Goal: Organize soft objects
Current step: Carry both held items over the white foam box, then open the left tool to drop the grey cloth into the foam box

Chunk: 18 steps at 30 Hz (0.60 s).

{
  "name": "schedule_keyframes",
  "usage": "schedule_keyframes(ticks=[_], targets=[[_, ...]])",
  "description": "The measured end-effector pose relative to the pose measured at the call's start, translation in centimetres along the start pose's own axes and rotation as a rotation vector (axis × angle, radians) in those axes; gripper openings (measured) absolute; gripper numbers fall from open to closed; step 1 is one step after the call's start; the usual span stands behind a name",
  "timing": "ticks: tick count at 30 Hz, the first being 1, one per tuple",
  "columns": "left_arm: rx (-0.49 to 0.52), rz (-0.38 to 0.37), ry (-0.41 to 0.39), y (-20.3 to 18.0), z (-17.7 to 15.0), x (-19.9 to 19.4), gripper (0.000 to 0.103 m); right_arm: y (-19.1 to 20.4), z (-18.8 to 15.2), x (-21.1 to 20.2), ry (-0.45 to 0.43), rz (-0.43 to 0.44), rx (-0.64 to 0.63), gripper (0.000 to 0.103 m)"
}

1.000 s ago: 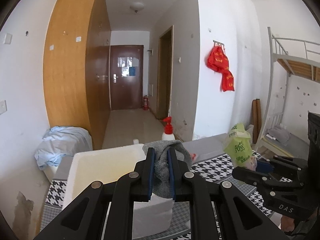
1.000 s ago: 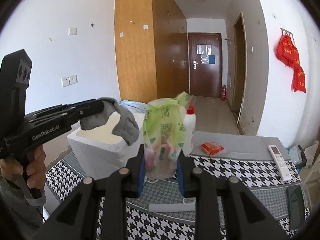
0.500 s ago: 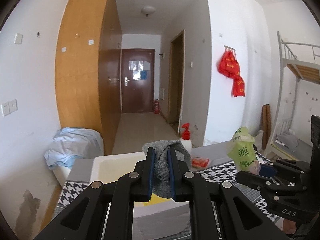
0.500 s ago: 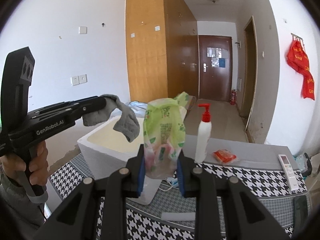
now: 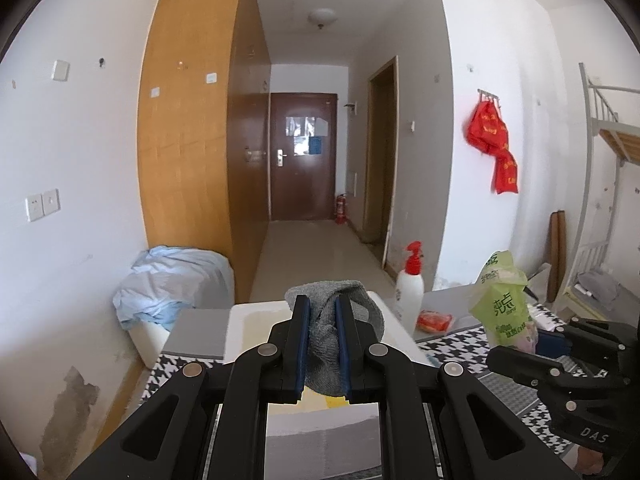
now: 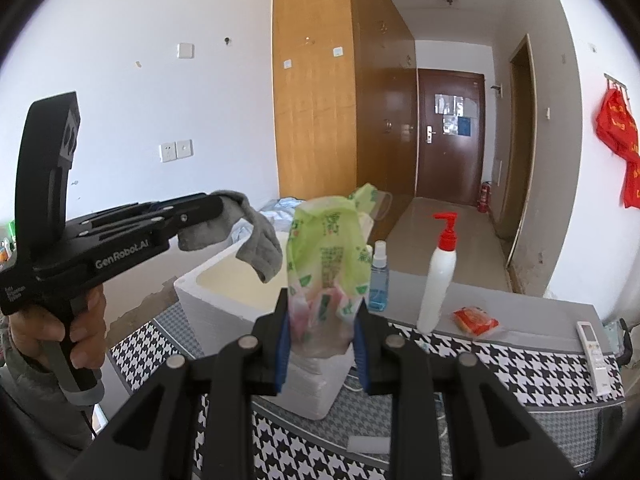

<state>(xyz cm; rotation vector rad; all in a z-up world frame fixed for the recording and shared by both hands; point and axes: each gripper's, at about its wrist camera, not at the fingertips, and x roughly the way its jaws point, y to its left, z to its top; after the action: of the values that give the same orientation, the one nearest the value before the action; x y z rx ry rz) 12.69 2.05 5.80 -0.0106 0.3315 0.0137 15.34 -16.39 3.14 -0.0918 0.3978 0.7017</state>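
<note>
Both of your hands have carried their loads sideways across the counter since a second ago: the white pump bottle with the red top [image 6: 438, 280] now stands clear to the right of the green packet, where before it hid behind it, and a small blue spray bottle [image 6: 378, 278] has come into sight.

Your left gripper [image 5: 322, 322] has its jaws narrowed hard on a grey knitted sock [image 5: 334, 332], which hangs just above the open top of the white foam box [image 6: 224, 292]. Your right gripper [image 6: 320, 340] has its jaws part-way closed on a soft green printed plastic packet [image 6: 326, 264], held in front of the foam box's right corner and not yet over it.

Judging by its drape, the sock is light and limp; the free end dangles below the jaws towards the box, so it should fall in cleanly once released, though the knit could cling to the blue pads [image 5: 301, 344]. The packet looks crinkly, squashy and slippery. You hold it low, so the top flops loose above; keep the grip firm but gentle on the filled lower part, since the film may slide or split.

An orange snack sachet [image 6: 475, 321] lies on the counter to the right of the box, beyond the pump bottle.
</note>
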Motion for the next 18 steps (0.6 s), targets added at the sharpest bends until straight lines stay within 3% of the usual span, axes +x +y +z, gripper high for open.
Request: schedule_keyframes(ticks=[18], targets=[[-0.024,-0.016,0.056,1.7,-0.6,2.8,0.014,1.0,0.4,2.6,0.041,-0.009,-0.008,0.031]])
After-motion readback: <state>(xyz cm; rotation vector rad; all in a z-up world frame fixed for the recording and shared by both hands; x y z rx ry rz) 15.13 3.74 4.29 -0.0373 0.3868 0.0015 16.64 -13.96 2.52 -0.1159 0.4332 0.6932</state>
